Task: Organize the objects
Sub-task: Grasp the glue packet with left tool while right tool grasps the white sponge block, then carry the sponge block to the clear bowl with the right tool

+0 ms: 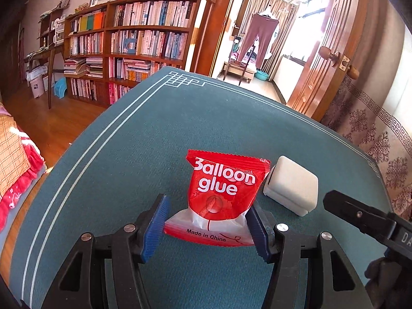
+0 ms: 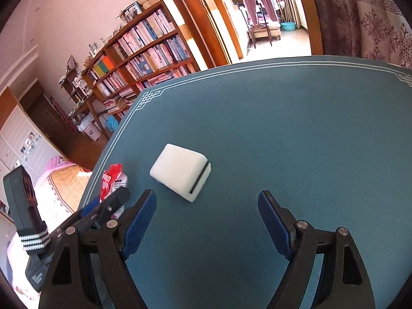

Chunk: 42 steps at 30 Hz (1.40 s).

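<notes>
Now the left gripper (image 1: 206,228) has the red balloon glue packet (image 1: 224,195) between its blue pads, the right pad pressed against the packet's lower edge and the left pad at or just off the clear bottom seam; whether both pads truly pinch it I cannot tell for certain, but the packet stands upright off the green tabletop (image 1: 128,154) as though held. It looks like a thin, light plastic pouch, soft and crinkly, likely to fold or slide out under a loose pinch, so a hold across the flat sealed bottom edge seems safer than one on the puffed middle. Just beside it, to its right, lies the white box (image 1: 291,186), a small rigid block with a dark slot line; it should be light and stiff, best taken across its two short flat sides. The right gripper (image 2: 207,221) stands wide open and empty, the white box (image 2: 181,171) ahead of it and a little left, not yet between the fingers. Only the left wrist view shows the packet's printed front and the pads on it; only the right wrist view shows the bare stretch of tabletop (image 2: 296,128) to the right of the box, and the packet (image 2: 113,180) edge-on behind the left gripper's finger.
</notes>
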Each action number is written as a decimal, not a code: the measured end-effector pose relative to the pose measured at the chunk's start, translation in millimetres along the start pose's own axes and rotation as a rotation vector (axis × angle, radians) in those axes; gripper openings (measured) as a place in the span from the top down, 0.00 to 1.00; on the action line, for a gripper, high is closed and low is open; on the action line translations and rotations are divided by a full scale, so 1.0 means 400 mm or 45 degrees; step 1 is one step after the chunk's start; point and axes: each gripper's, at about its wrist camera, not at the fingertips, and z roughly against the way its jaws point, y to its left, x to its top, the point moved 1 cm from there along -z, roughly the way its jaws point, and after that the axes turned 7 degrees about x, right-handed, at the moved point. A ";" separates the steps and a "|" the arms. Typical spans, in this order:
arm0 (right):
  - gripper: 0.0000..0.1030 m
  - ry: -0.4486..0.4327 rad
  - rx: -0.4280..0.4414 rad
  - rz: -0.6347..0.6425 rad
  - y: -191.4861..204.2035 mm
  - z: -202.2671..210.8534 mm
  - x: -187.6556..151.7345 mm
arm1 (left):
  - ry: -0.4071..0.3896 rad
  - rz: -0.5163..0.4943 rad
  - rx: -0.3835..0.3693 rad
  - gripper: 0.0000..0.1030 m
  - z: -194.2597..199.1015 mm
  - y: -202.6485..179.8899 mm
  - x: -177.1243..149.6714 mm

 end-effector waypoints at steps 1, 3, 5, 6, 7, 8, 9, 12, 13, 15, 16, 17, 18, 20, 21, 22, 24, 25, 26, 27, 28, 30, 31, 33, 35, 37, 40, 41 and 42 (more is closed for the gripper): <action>0.20 0.002 0.008 -0.004 0.006 -0.014 0.008 | 0.001 0.008 0.000 0.39 0.000 0.003 0.000; 0.20 0.002 0.019 0.000 0.021 -0.039 0.021 | 0.001 0.021 0.004 0.39 -0.001 0.006 0.001; 0.20 0.002 0.021 0.006 0.040 -0.063 0.031 | -0.001 0.037 0.006 0.39 0.000 0.012 0.002; 0.20 0.004 0.021 0.015 0.049 -0.075 0.037 | -0.002 0.048 0.008 0.39 0.001 0.017 0.002; 0.20 0.008 0.018 0.028 0.060 -0.086 0.038 | -0.001 0.060 0.012 0.39 0.001 0.022 0.002; 0.20 0.011 0.013 0.042 0.070 -0.097 0.041 | 0.000 0.076 0.015 0.39 0.001 0.028 0.002; 0.20 0.014 0.005 0.056 0.080 -0.108 0.043 | 0.001 0.093 0.019 0.39 0.001 0.034 0.002; 0.20 0.017 -0.043 0.093 0.097 -0.133 0.044 | 0.012 0.146 0.033 0.39 -0.003 0.054 0.004; 0.20 0.017 -0.055 0.098 0.097 -0.137 0.043 | 0.019 0.164 0.036 0.39 -0.005 0.060 0.005; 0.20 0.020 -0.066 0.095 0.095 -0.146 0.044 | 0.024 0.186 0.031 0.39 -0.006 0.068 0.005; 0.20 0.026 -0.069 0.086 0.092 -0.151 0.044 | 0.024 0.186 0.034 0.39 -0.006 0.068 0.005; 0.20 0.033 -0.074 0.078 0.087 -0.156 0.044 | 0.024 0.183 0.037 0.39 -0.006 0.068 0.004; 0.20 0.021 -0.080 0.090 0.088 -0.157 0.045 | 0.024 0.181 0.040 0.39 -0.006 0.066 0.004; 0.21 0.024 -0.105 0.121 0.095 -0.161 0.044 | 0.024 0.181 0.039 0.39 -0.005 0.065 0.003; 0.25 0.025 -0.122 0.137 0.098 -0.163 0.043 | 0.024 0.181 0.039 0.39 -0.005 0.065 0.003; 0.30 0.025 -0.138 0.150 0.099 -0.164 0.041 | 0.024 0.181 0.037 0.39 -0.005 0.063 0.002; 0.35 0.032 -0.136 0.162 0.098 -0.159 0.039 | 0.026 0.173 0.031 0.39 -0.006 0.059 0.003; 0.35 0.033 -0.134 0.160 0.098 -0.156 0.039 | 0.025 0.168 0.029 0.39 -0.006 0.056 0.003; 0.36 0.028 -0.131 0.157 0.093 -0.145 0.033 | 0.026 0.162 0.027 0.39 -0.006 0.056 0.004; 0.36 0.026 -0.132 0.152 0.092 -0.138 0.031 | 0.026 0.158 0.023 0.39 -0.006 0.054 0.004; 0.36 0.023 -0.132 0.144 0.089 -0.131 0.028 | 0.025 0.154 0.020 0.39 -0.006 0.054 0.004; 0.36 0.018 -0.133 0.137 0.082 -0.114 0.019 | 0.026 0.150 0.014 0.39 -0.007 0.056 0.005; 0.36 0.012 -0.138 0.138 0.081 -0.104 0.014 | 0.027 0.151 0.012 0.39 -0.007 0.055 0.005; 0.36 -0.001 -0.150 0.130 0.070 -0.068 -0.006 | 0.027 0.149 0.007 0.39 -0.007 0.056 0.005; 0.36 -0.013 -0.157 0.115 0.066 -0.039 -0.019 | 0.026 0.141 -0.001 0.39 -0.007 0.056 0.006; 0.36 -0.032 -0.178 0.125 0.062 0.001 -0.040 | 0.023 0.131 -0.003 0.39 -0.005 0.053 0.005; 0.36 -0.061 -0.207 0.144 0.063 0.070 -0.078 | 0.017 0.119 -0.004 0.39 -0.002 0.049 0.006; 0.36 -0.070 -0.211 0.142 0.063 0.092 -0.091 | 0.014 0.114 -0.002 0.39 0.000 0.048 0.006; 0.36 -0.083 -0.211 0.138 0.063 0.115 -0.104 | 0.012 0.107 0.001 0.39 0.002 0.046 0.005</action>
